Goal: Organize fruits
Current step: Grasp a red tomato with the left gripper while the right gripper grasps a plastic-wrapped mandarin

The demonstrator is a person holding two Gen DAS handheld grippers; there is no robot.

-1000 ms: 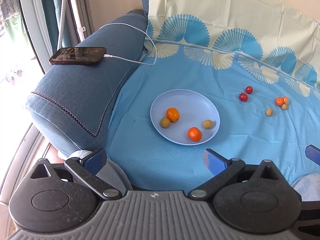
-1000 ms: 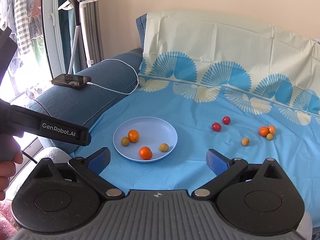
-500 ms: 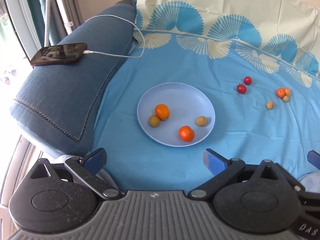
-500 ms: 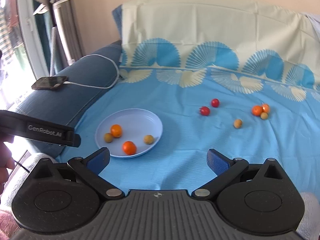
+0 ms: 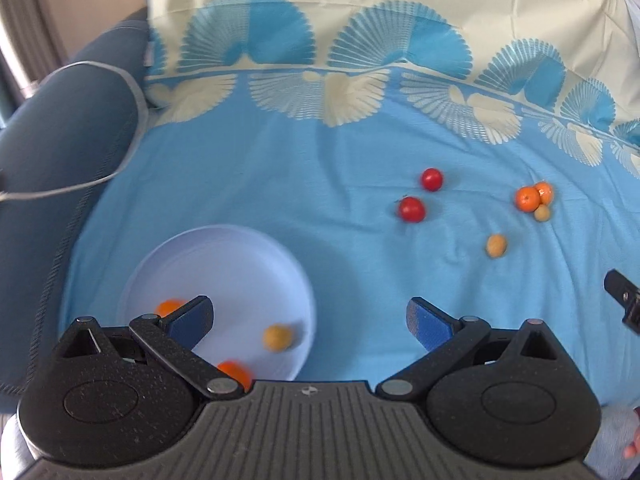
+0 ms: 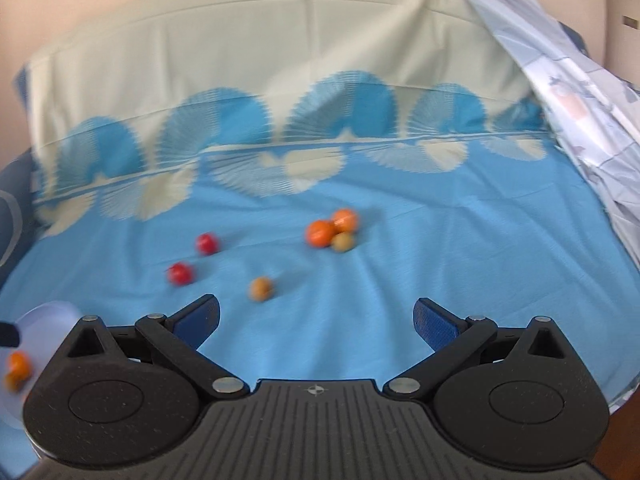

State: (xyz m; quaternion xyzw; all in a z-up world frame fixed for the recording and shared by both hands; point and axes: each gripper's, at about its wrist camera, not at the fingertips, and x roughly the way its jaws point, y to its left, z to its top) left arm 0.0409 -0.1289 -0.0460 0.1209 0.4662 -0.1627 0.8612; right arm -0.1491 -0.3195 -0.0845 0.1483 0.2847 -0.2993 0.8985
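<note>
A pale blue plate [image 5: 224, 256] lies on the blue sheet and holds two oranges [image 5: 234, 372] and a yellow-brown fruit [image 5: 278, 338]. My left gripper [image 5: 310, 320] hovers open over the plate's right rim, empty. Loose on the sheet lie two red tomatoes [image 5: 411, 209], a yellow-brown fruit [image 5: 497, 245], and a cluster of two oranges [image 5: 527, 199] with a small green-brown fruit [image 5: 542, 213]. My right gripper [image 6: 316, 322] is open and empty, short of the tomatoes [image 6: 180, 273], the lone fruit [image 6: 261, 289] and the cluster [image 6: 320, 232]. The plate [image 6: 48, 316] shows at the left edge.
A blue sofa armrest [image 5: 60, 140] with a white cable [image 5: 120, 160] runs along the left. A patterned sheet covers the backrest [image 6: 260, 60]. A crumpled pale cloth [image 6: 580, 120] hangs at the right. Part of the other gripper [image 5: 624, 296] shows at the right edge.
Both grippers have swung right and moved closer to the sheet. The plate has slid to the lower left in both views, and the phone has left view. Both grippers stay open.
</note>
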